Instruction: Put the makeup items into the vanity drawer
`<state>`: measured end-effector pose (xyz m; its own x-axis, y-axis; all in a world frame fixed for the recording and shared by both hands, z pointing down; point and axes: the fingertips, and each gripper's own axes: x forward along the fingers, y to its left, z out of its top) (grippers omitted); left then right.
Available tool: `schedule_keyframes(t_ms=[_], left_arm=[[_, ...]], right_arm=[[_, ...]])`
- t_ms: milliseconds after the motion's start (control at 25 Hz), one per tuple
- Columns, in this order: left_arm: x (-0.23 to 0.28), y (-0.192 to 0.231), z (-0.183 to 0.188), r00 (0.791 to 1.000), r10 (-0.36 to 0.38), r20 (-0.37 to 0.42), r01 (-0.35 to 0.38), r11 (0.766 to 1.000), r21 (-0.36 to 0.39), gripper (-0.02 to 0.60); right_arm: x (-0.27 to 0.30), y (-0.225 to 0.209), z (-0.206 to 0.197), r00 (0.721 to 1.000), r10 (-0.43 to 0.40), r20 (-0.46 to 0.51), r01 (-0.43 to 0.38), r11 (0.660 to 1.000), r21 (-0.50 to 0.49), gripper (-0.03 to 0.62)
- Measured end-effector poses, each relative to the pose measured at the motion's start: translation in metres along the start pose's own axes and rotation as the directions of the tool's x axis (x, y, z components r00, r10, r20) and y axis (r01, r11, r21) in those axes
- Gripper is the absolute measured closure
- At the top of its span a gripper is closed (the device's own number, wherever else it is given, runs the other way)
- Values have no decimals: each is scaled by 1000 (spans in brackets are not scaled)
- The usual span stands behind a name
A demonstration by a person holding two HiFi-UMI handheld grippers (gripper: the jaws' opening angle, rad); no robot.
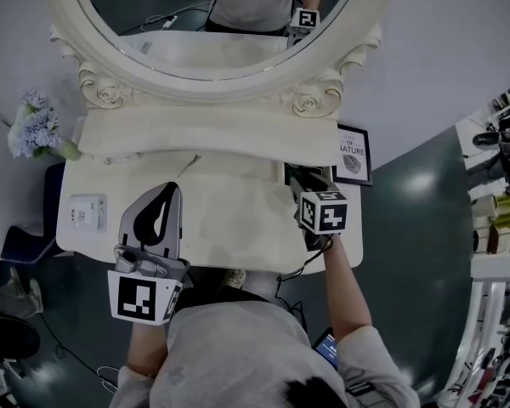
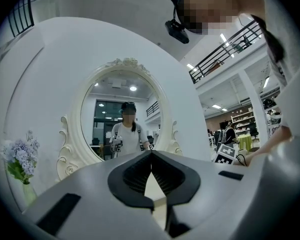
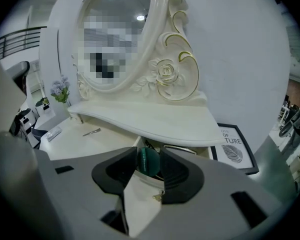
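Here, the right hand-held gripper (image 3: 150,154) tilts downward, jaws apart. A round green makeup item (image 3: 148,162) sits between their tips, straight ahead in the open vanity drawer (image 3: 140,194) at the worktop's (image 1: 229,219) right end. The left hand-held gripper (image 2: 151,159), jaws together and empty, is well apart from it, so the right is nearer.

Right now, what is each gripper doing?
Left gripper: closed, empty.
Right gripper: open, a green round item between its jaws.
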<state>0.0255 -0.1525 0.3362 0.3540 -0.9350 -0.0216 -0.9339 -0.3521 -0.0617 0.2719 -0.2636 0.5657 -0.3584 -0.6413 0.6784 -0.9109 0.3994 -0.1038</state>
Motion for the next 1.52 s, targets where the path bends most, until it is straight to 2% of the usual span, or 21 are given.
schedule_keyframes(t_ms=[80, 200, 320, 720, 1040, 1520], left_arm=[[-2, 3, 0, 1000, 2, 6, -2, 1000, -1, 568], [-7, 9, 2, 1000, 9, 11, -9, 1000, 0, 568], [-13, 14, 3, 1000, 11, 7, -11, 1000, 1, 568], [-26, 28, 12, 1000, -11, 19, 11, 1000, 5, 568], [-33, 39, 18, 999, -24, 34, 24, 1000, 9, 568], [-46, 55, 28, 996, -66, 58, 66, 998, 15, 568]], right_arm=[[-4, 3, 4, 999, -1, 33, 0, 1000, 7, 446], [-11, 12, 11, 997, 1, 82, -2, 1000, 9, 522], [-19, 24, 14, 994, 7, 113, -7, 1000, 2, 559], [-48, 71, 35, 972, 35, 233, -41, 999, 20, 569], [-66, 103, 48, 956, 63, 287, -68, 998, 5, 569], [-98, 147, 68, 925, 70, 373, -62, 998, -32, 569]])
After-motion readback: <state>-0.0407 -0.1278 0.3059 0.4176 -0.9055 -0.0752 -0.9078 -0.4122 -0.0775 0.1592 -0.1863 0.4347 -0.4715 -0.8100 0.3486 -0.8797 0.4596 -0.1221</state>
